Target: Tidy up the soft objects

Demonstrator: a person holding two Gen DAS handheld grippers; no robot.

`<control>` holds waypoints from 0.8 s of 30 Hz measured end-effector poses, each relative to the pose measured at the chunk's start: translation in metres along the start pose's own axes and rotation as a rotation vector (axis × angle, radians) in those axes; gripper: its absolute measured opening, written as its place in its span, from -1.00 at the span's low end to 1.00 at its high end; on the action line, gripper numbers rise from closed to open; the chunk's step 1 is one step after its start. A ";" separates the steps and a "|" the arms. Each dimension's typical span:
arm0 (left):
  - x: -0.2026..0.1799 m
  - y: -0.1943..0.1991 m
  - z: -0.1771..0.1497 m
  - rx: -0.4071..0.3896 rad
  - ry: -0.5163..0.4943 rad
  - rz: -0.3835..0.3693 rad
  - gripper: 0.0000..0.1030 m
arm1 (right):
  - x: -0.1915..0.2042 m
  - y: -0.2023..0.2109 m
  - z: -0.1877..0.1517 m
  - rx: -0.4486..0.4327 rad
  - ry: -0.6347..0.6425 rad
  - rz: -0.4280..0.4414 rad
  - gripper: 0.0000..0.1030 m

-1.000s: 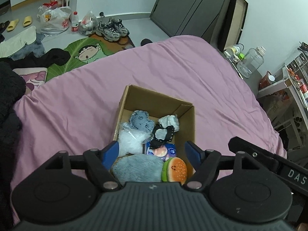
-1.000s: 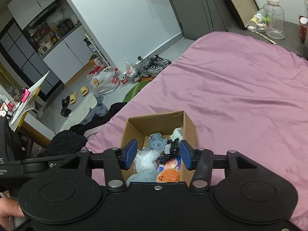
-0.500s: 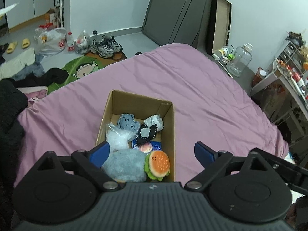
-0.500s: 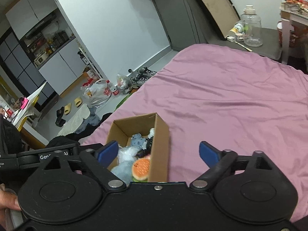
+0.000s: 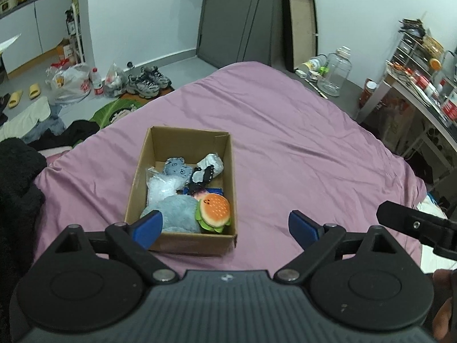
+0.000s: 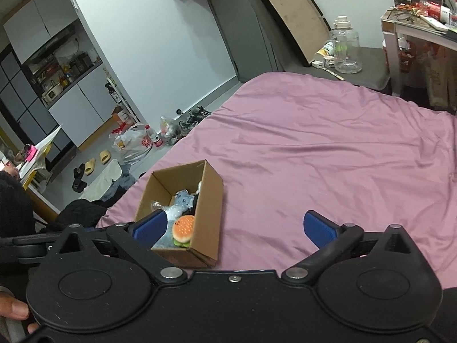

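Observation:
A cardboard box (image 5: 227, 240) (image 6: 208, 197) sits on the pink bed (image 5: 300, 148) (image 6: 328, 148). Inside it lie a hamburger plush (image 5: 214, 208) (image 6: 183, 226), a grey fluffy plush (image 5: 178, 213), a clear crinkly bag (image 5: 161, 188), a blue-grey plush (image 5: 177, 167) (image 6: 184, 200), a black-and-white item (image 5: 201, 175) and a white bundle (image 5: 212, 162). My left gripper (image 5: 225, 227) hangs open, empty, above and short of the box's near wall. My right gripper (image 6: 232, 230) is open and empty, over the box's near right corner.
Shoes (image 5: 148, 81), plastic bags (image 5: 71, 81) and clothes lie on the floor past the bed's far left edge. A clear jar (image 5: 335, 71) and a cluttered desk (image 5: 422, 85) stand to the right. A dark garment (image 5: 17, 188) sits at the left.
Both grippers have opened wider and pulled back and up from the box. The box now looks smaller and lies further left in the right wrist view.

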State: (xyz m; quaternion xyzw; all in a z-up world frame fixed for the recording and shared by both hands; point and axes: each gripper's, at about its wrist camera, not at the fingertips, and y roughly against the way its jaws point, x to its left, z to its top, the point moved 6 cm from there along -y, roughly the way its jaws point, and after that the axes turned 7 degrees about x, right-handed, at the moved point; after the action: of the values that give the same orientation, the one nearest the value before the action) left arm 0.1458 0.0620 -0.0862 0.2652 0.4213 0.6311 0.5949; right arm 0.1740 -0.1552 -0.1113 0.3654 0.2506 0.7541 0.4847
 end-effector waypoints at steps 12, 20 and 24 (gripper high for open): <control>-0.017 0.027 -0.026 -0.029 -0.048 0.016 0.83 | -0.016 0.034 -0.024 -0.030 -0.003 -0.026 1.00; -0.026 0.049 -0.032 -0.061 -0.074 0.016 0.83 | -0.017 0.055 -0.030 -0.058 0.024 -0.050 1.00; -0.027 0.057 -0.035 -0.075 -0.074 0.018 0.83 | -0.019 0.060 -0.033 -0.054 0.023 -0.065 1.00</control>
State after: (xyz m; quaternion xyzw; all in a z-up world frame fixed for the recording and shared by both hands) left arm 0.0905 0.0320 -0.0510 0.2696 0.3727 0.6416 0.6138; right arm 0.1206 -0.1975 -0.0933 0.3354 0.2475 0.7486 0.5156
